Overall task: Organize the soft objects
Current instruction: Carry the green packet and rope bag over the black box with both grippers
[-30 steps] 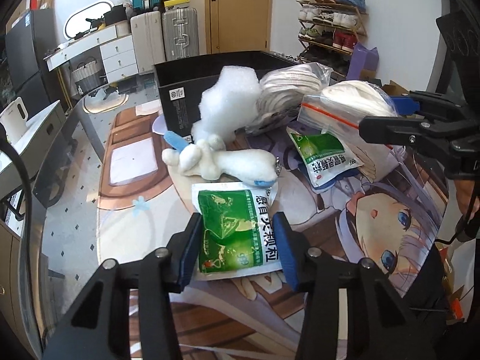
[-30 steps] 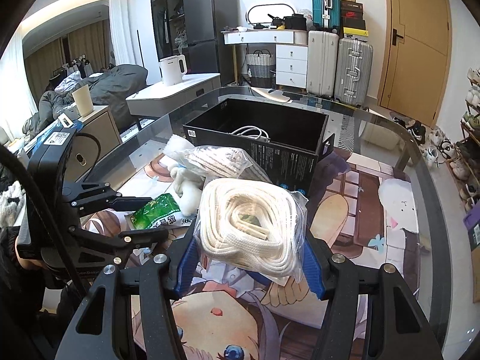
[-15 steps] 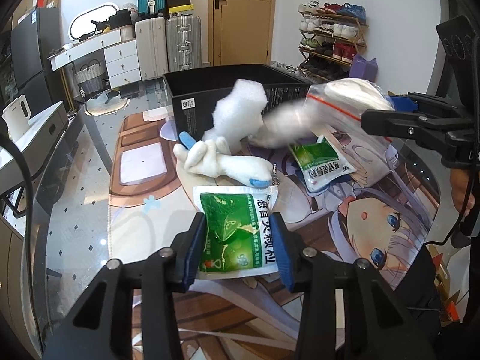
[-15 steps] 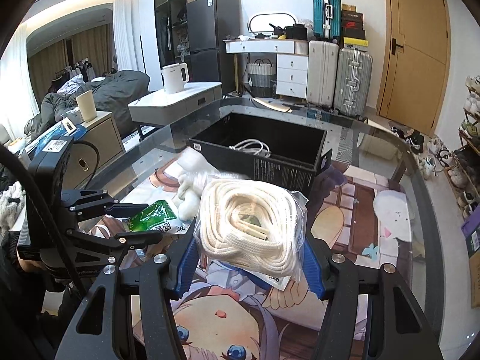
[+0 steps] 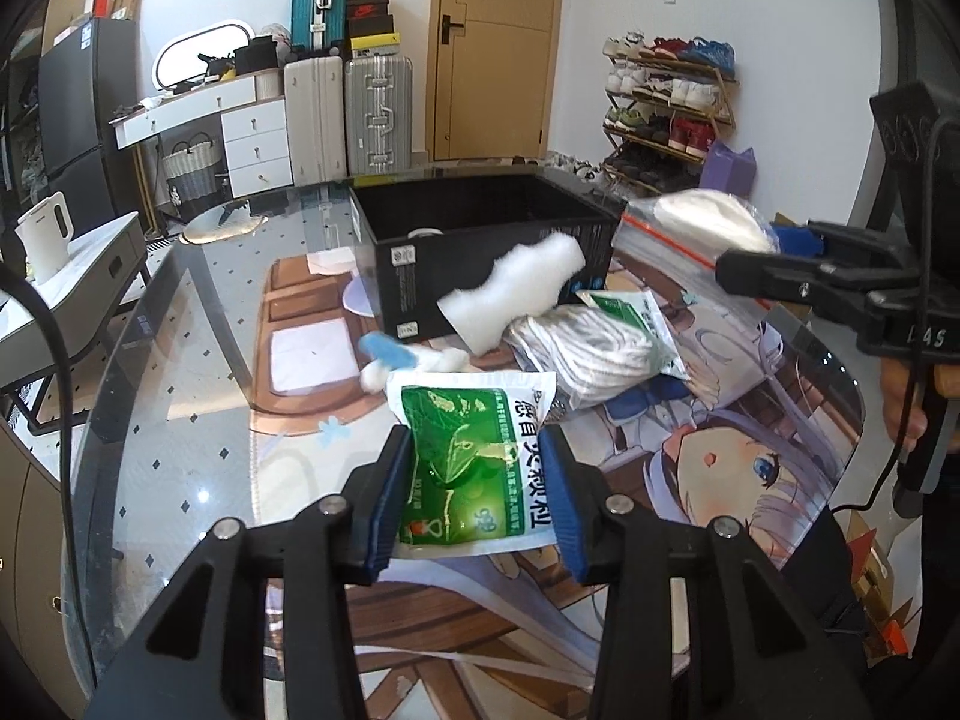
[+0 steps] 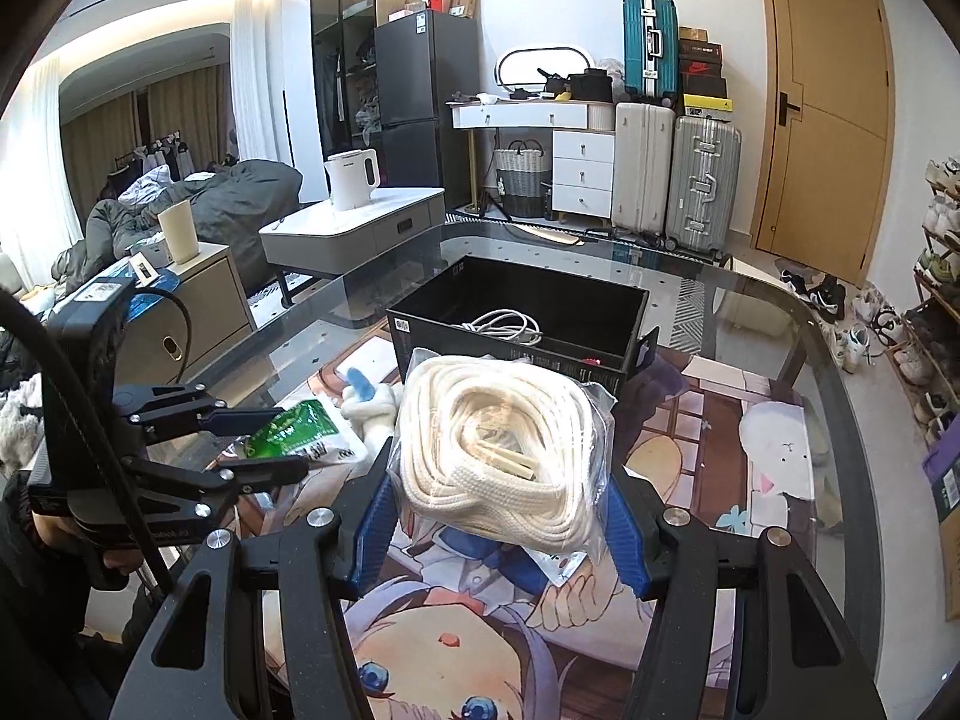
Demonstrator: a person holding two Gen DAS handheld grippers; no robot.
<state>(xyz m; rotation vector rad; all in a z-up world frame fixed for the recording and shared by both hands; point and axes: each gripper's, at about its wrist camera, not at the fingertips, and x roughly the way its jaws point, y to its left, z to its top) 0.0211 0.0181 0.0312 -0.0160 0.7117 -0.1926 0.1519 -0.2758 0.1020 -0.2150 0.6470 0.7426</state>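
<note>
Glossy plastic pouch [image 5: 474, 456], woven cotton rope [image 6: 498, 450], glass tabletop [image 5: 180, 420].

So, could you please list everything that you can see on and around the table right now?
Green sachet: one, green and white, in left gripper.
Bagged rope coil: one, cream, in right gripper.
Second rope bag: one, white, on mat.
Second green sachet: one, on that bag.
Foam piece: one, white, against box.
Plush toy: one, white and blue, beside box.
Black box: one, holds white cable.
Left gripper: shut.
Right gripper: shut.

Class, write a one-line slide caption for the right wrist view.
Right gripper holds bagged white rope before an open black box.
</note>
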